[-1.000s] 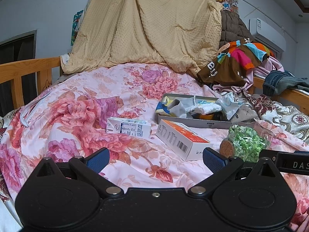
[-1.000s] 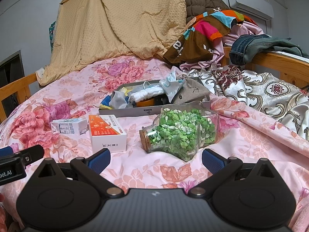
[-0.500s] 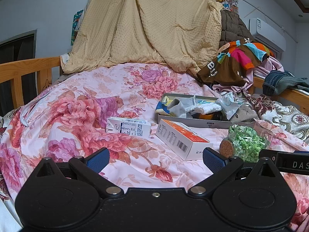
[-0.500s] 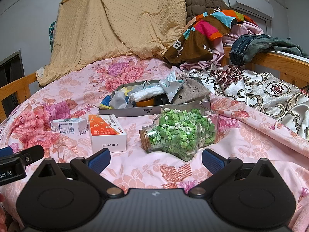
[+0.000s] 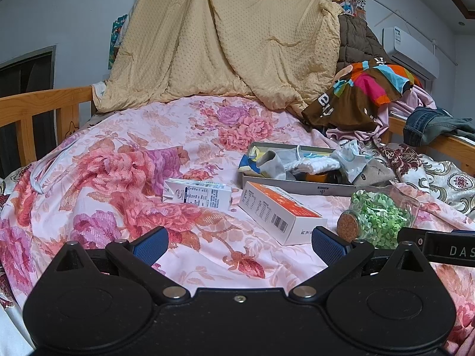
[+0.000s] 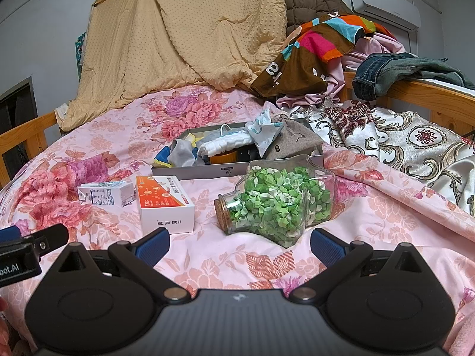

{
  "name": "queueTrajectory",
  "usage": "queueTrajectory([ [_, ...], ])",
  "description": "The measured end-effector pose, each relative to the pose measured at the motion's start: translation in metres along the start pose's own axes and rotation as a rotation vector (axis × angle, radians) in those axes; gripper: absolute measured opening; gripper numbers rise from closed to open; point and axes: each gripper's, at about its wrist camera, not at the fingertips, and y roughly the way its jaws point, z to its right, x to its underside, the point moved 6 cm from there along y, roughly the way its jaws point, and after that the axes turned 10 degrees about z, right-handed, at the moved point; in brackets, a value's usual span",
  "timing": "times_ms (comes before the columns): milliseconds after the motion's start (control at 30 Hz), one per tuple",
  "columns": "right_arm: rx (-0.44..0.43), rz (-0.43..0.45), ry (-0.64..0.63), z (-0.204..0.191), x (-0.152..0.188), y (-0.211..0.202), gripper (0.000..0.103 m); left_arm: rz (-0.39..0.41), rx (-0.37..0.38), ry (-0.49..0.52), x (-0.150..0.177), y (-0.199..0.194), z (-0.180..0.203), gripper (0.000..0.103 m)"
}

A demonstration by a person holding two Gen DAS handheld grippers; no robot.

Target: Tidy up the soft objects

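The left hand-held gripper (image 5: 239,241) hangs low over a bed (image 5: 124,178) covered in a pink floral quilt, its blue ribbed pads spread wide with nothing between them. The right hand-held gripper (image 6: 239,241) is likewise spread wide and empty, just beside the left one.

Ahead of the right hand-held gripper, close to its fingers, lies a glass jar (image 6: 276,204) on its side (star-shaped, it seems), packed with small folded green paper pieces and stopped with a round cork facing the left finger. To the left of the jar sits a white cardboard box with an orange top (image 6: 163,204), and left of that a smaller white carton with printed panels (image 6: 104,195), both lying flat on the quilt.

Beyond the jar and the boxes rests a shallow grey rectangular tray (image 6: 207,173). The soft things are heaped in it: a grey sock (image 6: 182,152), a rolled white knitted cloth (image 6: 225,145), a crumpled pale printed pouch (image 6: 264,133) and a taupe drawstring bag (image 6: 294,142) that spills over the tray's right end.

Farther back a dimpled tan blanket (image 6: 184,35) hangs upright, with a heap of bright clothes (image 6: 320,47) to its right.
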Motion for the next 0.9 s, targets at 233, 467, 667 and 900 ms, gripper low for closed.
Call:
queueTrajectory([
  [233,0.0,0.0,0.0,0.0,0.0,0.0,0.103,-0.019,0.001,0.033,0.001,0.0,0.003,0.102],
  [467,0.0,0.0,0.0,0.0,0.001,0.0,0.103,-0.029,0.033,0.026,0.0,-0.004,0.011,0.102],
  [667,0.0,-0.001,0.0,0.0,0.001,0.0,0.103,-0.03,0.032,0.031,0.0,-0.003,0.01,0.102],
  [900,0.001,-0.001,0.0,0.0,0.0,0.0,0.103,-0.038,0.028,0.035,-0.003,0.0,0.008,0.102],
])
